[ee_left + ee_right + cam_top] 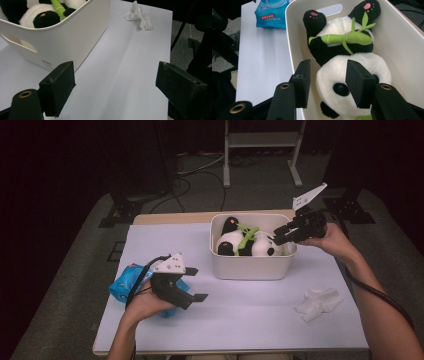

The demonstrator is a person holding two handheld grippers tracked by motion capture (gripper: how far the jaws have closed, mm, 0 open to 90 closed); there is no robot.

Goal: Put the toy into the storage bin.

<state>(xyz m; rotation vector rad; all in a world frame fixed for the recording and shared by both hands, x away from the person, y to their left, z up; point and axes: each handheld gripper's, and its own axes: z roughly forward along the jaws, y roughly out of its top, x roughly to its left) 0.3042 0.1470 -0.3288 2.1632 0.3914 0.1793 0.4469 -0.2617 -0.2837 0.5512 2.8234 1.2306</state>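
A toy panda [352, 72] is lying in a white bin [252, 266] at the bench's [240, 315] one o'clock. The right tool [280, 236] is hovering over it, jaws apart and empty. The left tool [196, 284], at eight o'clock, is gaping wide, holding nothing.

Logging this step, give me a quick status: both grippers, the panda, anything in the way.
Right gripper open over the bin, empty. Left gripper open, empty, above table. Panda plush lying in the white bin, bamboo on its belly. Nothing in the way.
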